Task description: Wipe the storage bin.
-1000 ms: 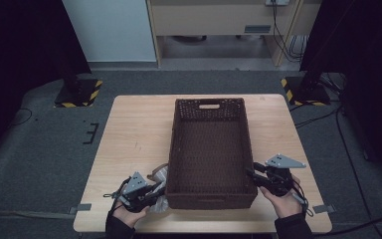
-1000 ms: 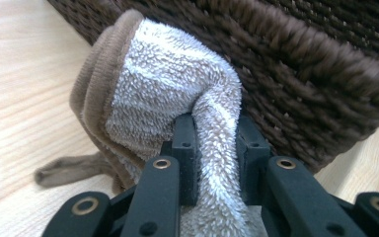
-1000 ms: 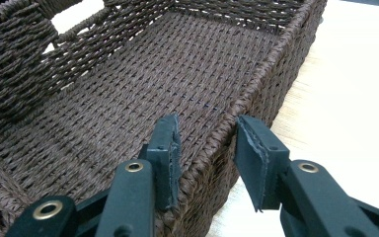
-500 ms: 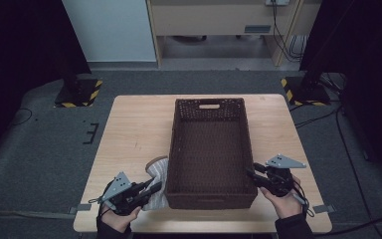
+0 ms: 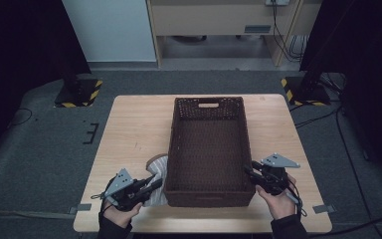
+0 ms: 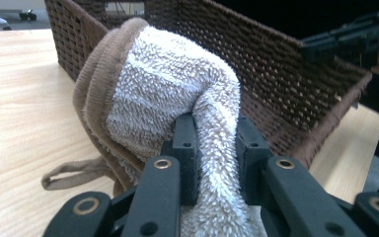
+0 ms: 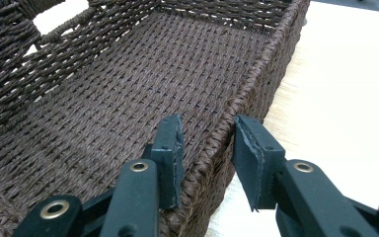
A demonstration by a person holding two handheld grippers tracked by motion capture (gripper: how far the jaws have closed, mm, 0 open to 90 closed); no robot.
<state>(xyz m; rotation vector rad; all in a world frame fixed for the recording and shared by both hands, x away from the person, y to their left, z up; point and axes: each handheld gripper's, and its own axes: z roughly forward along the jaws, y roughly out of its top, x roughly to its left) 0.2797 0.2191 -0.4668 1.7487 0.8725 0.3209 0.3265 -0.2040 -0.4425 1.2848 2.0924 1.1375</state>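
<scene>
Left hand-held gripper (image 5: 151,185) is clamped on the towel (image 5: 156,172): in the left gripper view a fold of white terry pile sits pinched between the two black jaws, the brown-edged hem bunched above and to the left, a small hanging loop trailing on the wood. The towel (image 6: 172,94) lies on the worktop (image 5: 129,134) just outside the left long wall of the basket (image 5: 209,191), touching or nearly touching the weave near the basket's near-left corner.

Right hand-held gripper (image 5: 248,172) straddles the right wall of the basket near its near-right corner. In the right gripper view one jaw stands inside the rim and the other outside, and the jaws have just been closing with the rim (image 7: 222,133) between them. The inner pad looks to be against the weave, while the outer pad shows a gap, so I read this as not yet a firm hold.

Key relation: the basket's open interior lies to the right of, and above, the held towel, across the left wall. The basket's long axis runs away from the person, and the left hand is the nearer one. Judgement: the next move is a lift over the rim, then a drop inside, while the right hand steadies the basket.

Surface: pale wood worktop, otherwise bare. Room: grey carpeted floor, black stands with yellow-black striped bases at either side, and a cabinet with cables beyond.
</scene>
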